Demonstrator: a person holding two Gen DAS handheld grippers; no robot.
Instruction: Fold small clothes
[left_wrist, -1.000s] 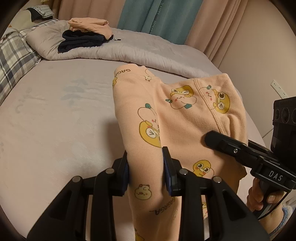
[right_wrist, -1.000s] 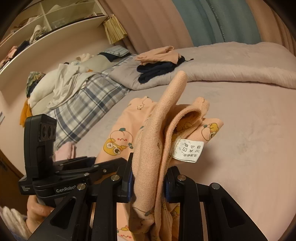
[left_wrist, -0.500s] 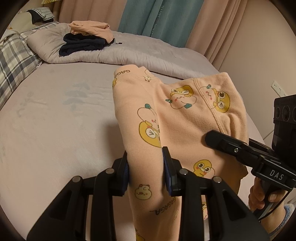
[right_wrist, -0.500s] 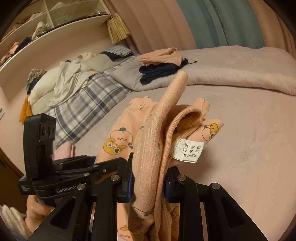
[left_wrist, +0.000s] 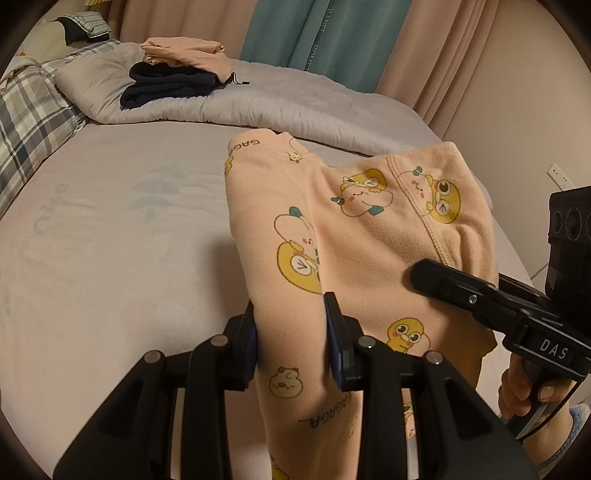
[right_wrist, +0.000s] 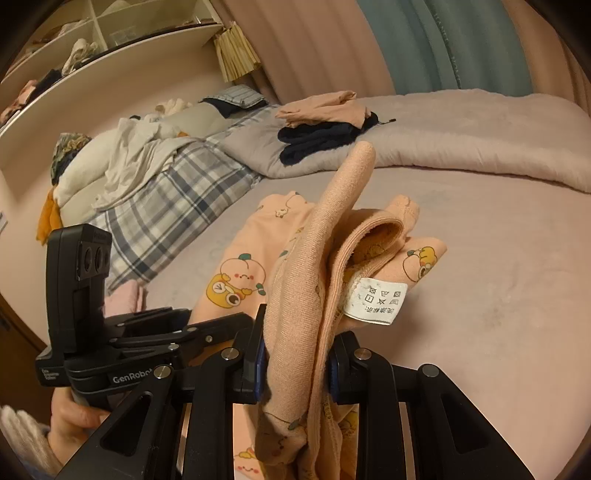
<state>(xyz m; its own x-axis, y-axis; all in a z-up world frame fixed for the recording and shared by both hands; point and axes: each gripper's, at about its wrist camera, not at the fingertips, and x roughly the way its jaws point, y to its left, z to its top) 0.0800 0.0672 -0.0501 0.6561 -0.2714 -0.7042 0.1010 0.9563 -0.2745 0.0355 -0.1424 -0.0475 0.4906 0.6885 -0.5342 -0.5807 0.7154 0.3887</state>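
Observation:
Small peach pants (left_wrist: 354, 229) with yellow cartoon prints are held above the pink bed sheet (left_wrist: 110, 236). My left gripper (left_wrist: 291, 339) is shut on one leg of the pants. My right gripper (right_wrist: 295, 365) is shut on the bunched waistband part of the pants (right_wrist: 325, 258), with a white care label (right_wrist: 376, 301) hanging beside it. The right gripper also shows in the left wrist view (left_wrist: 480, 291), at the right of the pants. The left gripper shows in the right wrist view (right_wrist: 162, 350), at the left.
A stack of folded clothes, peach on dark navy (left_wrist: 177, 74), lies on a grey quilt (left_wrist: 295, 107) at the far side. A plaid blanket (right_wrist: 166, 206) and piled laundry (right_wrist: 122, 158) lie at the left. Curtains (left_wrist: 332, 33) hang behind.
Both grippers have stayed shut on the pants and moved slightly forward over the bed. The pants keep the same shape.

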